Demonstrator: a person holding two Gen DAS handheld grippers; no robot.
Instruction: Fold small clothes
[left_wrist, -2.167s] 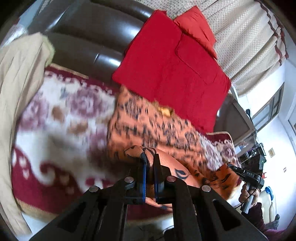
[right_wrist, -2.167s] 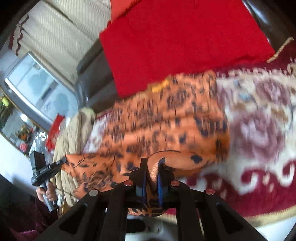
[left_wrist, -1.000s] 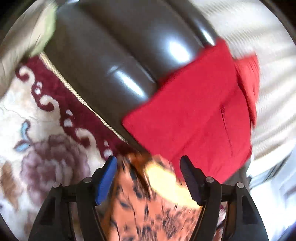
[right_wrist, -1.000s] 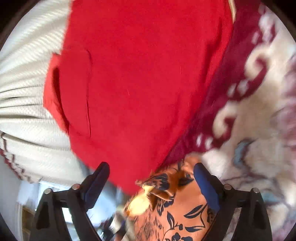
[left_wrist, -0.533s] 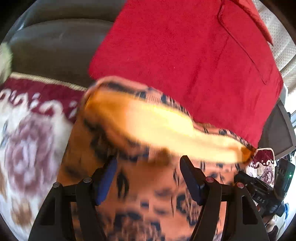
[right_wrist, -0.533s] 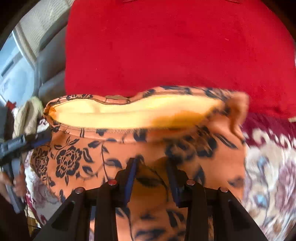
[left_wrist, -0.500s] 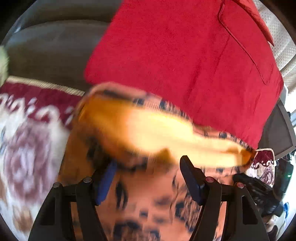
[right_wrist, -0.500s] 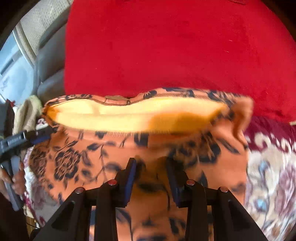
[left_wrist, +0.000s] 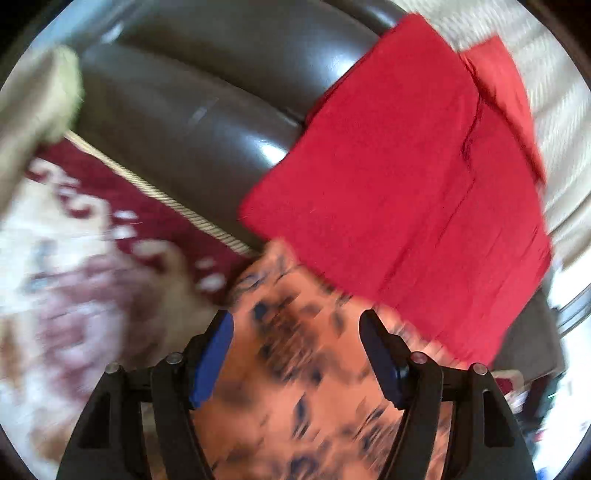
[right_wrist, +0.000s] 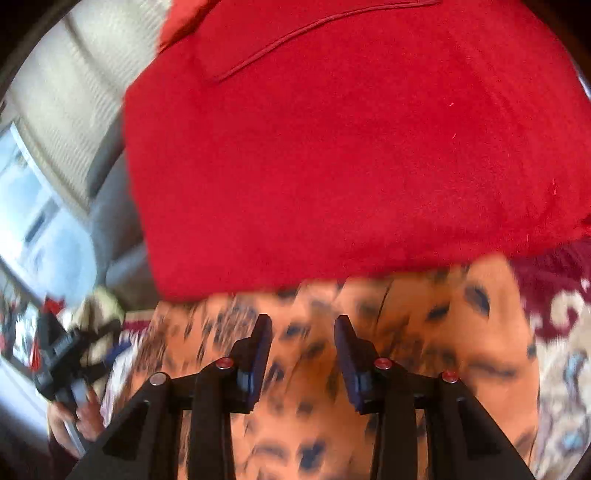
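An orange garment with a dark floral print (left_wrist: 295, 362) lies on the patterned sofa cover, its far edge against a red cloth. My left gripper (left_wrist: 295, 325) is open and empty, hovering over the garment's far left part. In the right wrist view the same garment (right_wrist: 424, 332) spreads under my right gripper (right_wrist: 303, 328), which is open and empty with a narrower gap. Both views are blurred by motion. The left gripper and the hand holding it show in the right wrist view (right_wrist: 62, 358).
A red cloth (left_wrist: 399, 184) hangs over the dark leather sofa back (left_wrist: 192, 96). A red and cream floral cover (left_wrist: 74, 266) lies on the seat. A beige cloth (left_wrist: 33, 107) sits at the far left. Curtains (right_wrist: 70, 96) hang behind.
Both grippers let go of the garment after carrying its edge to the far side. The yellow inside seen half a second ago is out of sight. The right jaws have opened a little wider.
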